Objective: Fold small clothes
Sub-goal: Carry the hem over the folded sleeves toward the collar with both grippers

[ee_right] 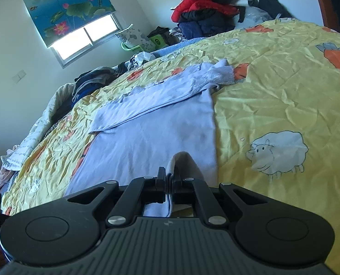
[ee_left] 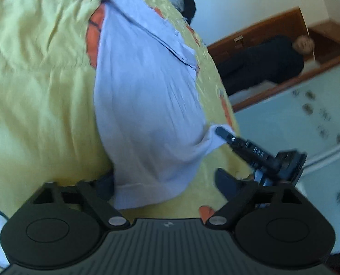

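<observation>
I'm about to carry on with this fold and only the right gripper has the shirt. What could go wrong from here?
1. The right gripper pinches only a hem corner of the pale blue shirt; a pull could slip it free.
2. The left gripper is open, so the shirt may drag sideways across the yellow quilt.
3. The folded sleeve could unfold.

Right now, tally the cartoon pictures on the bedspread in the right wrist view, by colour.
Orange pictures on the yellow bedspread: at least 5
White sheep: 1 clear, others too faint
Total: at least 6
</observation>
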The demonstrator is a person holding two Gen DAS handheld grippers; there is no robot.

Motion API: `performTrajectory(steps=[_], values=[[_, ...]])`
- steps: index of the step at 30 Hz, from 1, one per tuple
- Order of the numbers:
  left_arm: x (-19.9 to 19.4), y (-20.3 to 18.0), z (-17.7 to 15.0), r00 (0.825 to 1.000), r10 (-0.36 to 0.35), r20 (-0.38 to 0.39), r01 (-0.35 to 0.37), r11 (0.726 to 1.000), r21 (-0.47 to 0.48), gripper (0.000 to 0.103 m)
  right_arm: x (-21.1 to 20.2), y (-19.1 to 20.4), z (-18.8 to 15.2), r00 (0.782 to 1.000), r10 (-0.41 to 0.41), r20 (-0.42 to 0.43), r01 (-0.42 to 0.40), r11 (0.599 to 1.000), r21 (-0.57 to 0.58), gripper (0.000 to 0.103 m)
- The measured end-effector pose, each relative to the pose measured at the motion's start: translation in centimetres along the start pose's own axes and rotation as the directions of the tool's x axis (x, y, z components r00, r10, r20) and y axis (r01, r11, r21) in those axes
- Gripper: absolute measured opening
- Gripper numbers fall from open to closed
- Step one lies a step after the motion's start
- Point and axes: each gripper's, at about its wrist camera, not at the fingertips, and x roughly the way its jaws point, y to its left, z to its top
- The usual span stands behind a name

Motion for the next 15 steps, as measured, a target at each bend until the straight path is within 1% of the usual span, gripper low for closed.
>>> performTrajectory(steps=[1,2,3,4,6,8,9,10,13,15], values=[[0.3,0.4,0.0,1.000,0.009,-0.003,-0.009,1.000,-0.024,0.036,0.1,0.1,0.0,1.000,0.002,-0.003,-0.002,1.000,-0.002,0.008],[0.7,0.8,0.0,0.999,0.033,-0.016,-0.034,0.998,-0.048,0.025,0.1,0.2,0.0,1.000,0.004,-0.004,-0.004,1.000,-0.001,0.008],[1.0,1.1,-0.1,0.998,0.059,-0.023,-0.061,0.996,-0.060,0.010,0.1,0.3,0.0,1.000,0.006,-0.003,-0.006,1.000,-0.002,0.008],[1.0,1.1,-0.3,0.997,0.077,-0.017,-0.078,0.995,-0.055,0.008,0.0,0.3,0.0,1.000,0.007,-0.001,-0.007,1.000,-0.003,0.008],[0.7,0.0,-0.8,0.994,0.107,0.016,-0.107,0.994,-0.003,0.007,-0.2,0.4,0.1,1.000,0.007,0.008,-0.007,1.000,-0.007,0.008],[0.3,-1.7,-0.9,0.988,0.144,0.063,-0.148,0.986,0.070,0.007,-0.6,0.6,0.1,1.000,0.003,0.020,-0.003,1.000,-0.017,0.007],[0.1,-2.8,-0.9,0.981,0.172,0.094,-0.183,0.976,0.118,0.007,-0.8,0.7,0.1,1.000,0.005,0.028,-0.005,1.000,-0.021,0.007],[0.1,-3.6,-0.8,0.973,0.198,0.116,-0.215,0.964,0.154,0.007,-1.1,0.8,0.2,0.999,0.011,0.036,-0.010,1.000,-0.024,0.006],[0.3,-6.4,-0.4,0.945,0.268,0.185,-0.310,0.913,0.264,0.007,-1.8,1.4,0.7,0.998,0.019,0.066,-0.016,0.999,-0.047,0.006],[0.7,-8.1,0.0,0.917,0.323,0.235,-0.387,0.863,0.324,0.007,-2.2,2.0,1.1,0.996,0.022,0.088,-0.016,0.998,-0.066,0.006]])
